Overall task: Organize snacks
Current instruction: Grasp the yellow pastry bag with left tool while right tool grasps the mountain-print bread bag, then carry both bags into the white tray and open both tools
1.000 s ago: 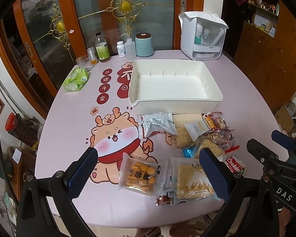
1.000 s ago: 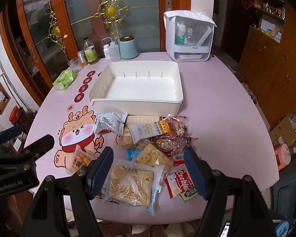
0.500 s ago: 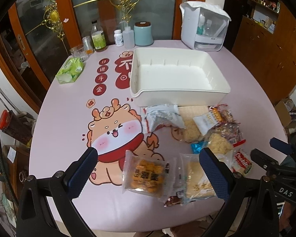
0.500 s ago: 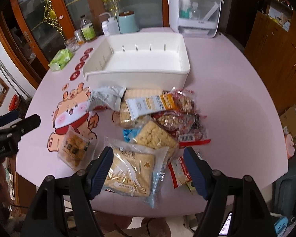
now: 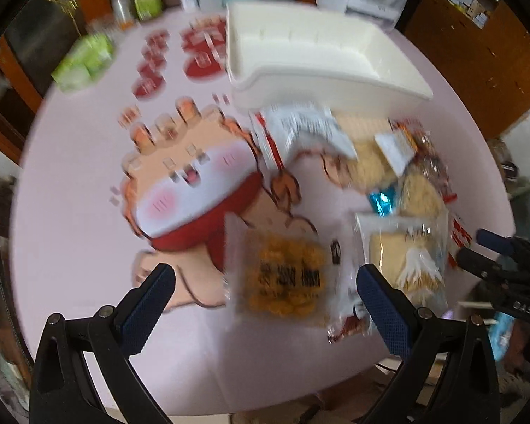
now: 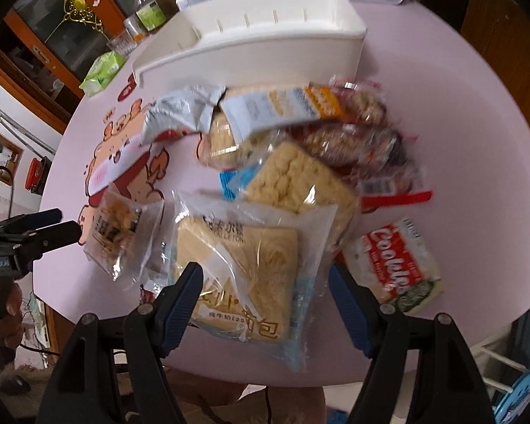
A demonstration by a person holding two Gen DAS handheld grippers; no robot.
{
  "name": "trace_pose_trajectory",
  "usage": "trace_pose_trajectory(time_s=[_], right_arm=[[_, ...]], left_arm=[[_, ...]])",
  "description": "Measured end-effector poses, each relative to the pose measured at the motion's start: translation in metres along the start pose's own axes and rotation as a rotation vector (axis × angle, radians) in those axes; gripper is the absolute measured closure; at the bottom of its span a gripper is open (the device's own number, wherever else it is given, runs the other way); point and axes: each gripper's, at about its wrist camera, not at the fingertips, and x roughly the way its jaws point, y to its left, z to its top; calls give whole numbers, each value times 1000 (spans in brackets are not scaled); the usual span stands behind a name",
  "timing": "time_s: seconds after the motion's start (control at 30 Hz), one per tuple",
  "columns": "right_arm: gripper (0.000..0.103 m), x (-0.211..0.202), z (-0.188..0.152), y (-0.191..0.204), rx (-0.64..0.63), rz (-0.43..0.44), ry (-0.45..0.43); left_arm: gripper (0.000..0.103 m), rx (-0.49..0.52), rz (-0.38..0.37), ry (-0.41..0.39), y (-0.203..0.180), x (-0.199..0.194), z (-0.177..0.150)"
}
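Near the front edge of the pink worktop, the right hand-held gripper hangs with jaws wide, straddling the bread packet. Left hand-held gripper also spread and empty, low over the orange snack bag. Remaining snacks heaped between these and the white bin at the far side; bin looks empty. Judged step: approach for a first pick. Next move calls for lowering, pinching the crinkly wrapper, then carrying it far to the bin.

A round bench under a pink cartoon-printed cloth; behind it orange-framed glass doors with gold ornament; dark wooden cabinets at right
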Motion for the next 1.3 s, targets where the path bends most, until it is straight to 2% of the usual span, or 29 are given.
trace_pose_trajectory(time_s=[0.07,0.33,0.6,0.67,0.87,0.93,1.0,1.1,1.23,1.3], right_arm=[[29,11,-2,-1,3,-3,19],[29,33,-7,-2,-17,6,38],[29,46,-6,-2,-17,44,35],[33,47,-6,-2,-23,56,33],[57,46,-5,6,-50,59,21],[66,43,-5,12,-70,45,10],[70,41,-4,18,-76,31,6],[73,36,-4,22,-82,9,4],[76,18,-2,24,-81,-7,-39],[77,8,0,22,-81,-23,-65]], left_arm=[[1,-20,-48,49,7,19,-3],[1,-90,-137,156,28,69,-6],[1,-35,-167,206,17,103,3],[0,-32,-178,209,15,108,5],[0,47,-158,228,-5,116,9],[0,101,-144,248,-18,117,7],[3,187,-77,240,-35,118,1],[21,258,-70,218,-52,114,-3],[30,317,-33,212,-67,109,-1],[31,341,-7,214,-70,100,0]])
